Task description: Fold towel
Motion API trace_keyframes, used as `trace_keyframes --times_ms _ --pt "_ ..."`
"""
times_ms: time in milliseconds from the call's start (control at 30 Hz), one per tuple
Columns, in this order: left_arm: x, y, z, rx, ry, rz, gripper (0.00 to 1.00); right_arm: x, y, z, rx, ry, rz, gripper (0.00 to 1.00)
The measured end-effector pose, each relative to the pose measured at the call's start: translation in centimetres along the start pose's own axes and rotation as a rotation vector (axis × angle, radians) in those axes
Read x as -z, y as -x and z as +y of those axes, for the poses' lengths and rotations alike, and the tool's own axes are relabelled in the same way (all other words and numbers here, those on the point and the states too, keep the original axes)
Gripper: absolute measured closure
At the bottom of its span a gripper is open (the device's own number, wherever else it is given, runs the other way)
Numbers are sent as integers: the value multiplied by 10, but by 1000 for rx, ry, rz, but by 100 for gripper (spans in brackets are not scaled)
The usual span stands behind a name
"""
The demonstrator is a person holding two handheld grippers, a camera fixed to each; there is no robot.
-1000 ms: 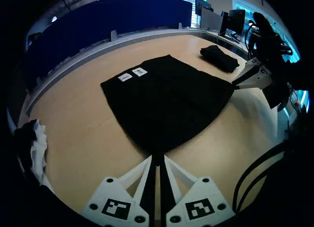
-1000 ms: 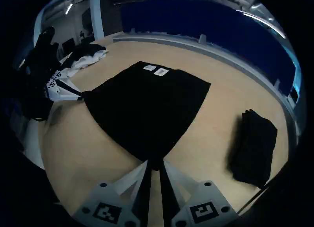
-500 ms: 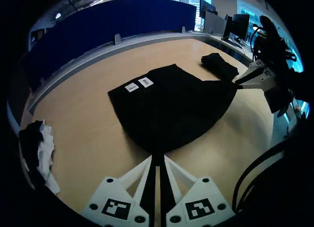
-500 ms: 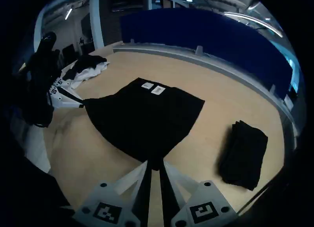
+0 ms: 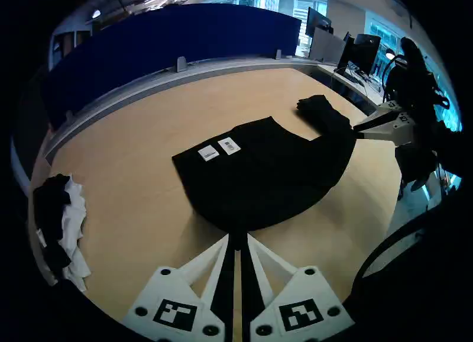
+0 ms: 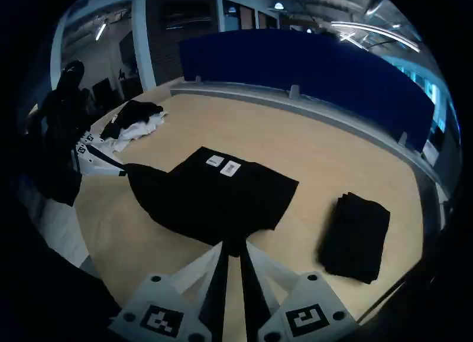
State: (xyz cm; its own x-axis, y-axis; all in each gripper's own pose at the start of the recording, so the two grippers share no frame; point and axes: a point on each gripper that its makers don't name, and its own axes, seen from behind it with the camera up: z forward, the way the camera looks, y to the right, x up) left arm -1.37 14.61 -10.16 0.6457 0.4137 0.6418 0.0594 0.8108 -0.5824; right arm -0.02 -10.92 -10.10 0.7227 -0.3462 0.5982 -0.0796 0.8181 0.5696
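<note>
Well, left gripper and right gripper pinch towel corners (contact lost in black cloth); left gripper view adds monitors.

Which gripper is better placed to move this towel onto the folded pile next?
Probably right: the right gripper, shut on the black towel, has the folded pile beside it; the left gripper is farther.

A pale wooden counter is curving through an open office, with a blue partition running along its far edge. Monitors are standing at one end before bright windows, and light strips are glowing along the ceiling.
</note>
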Motion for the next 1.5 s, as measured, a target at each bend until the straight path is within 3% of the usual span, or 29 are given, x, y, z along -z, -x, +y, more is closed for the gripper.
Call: trace_keyframes --times_ms 467,900,1267,1500 --pt "22 2 10 12 17 -22 94 19 -3 -7 -27 -6 0 87" --pt "19 8 9 25 17 -47 94 14 2 -9 -28 -20 -22 87" --pt "8 -4 -2 54 27 -75 94 3 -7 4 -54 -15 -26 87" --pt "-9 -18 -21 49 12 -105 94 -15 -19 20 -60 -9 -26 87"
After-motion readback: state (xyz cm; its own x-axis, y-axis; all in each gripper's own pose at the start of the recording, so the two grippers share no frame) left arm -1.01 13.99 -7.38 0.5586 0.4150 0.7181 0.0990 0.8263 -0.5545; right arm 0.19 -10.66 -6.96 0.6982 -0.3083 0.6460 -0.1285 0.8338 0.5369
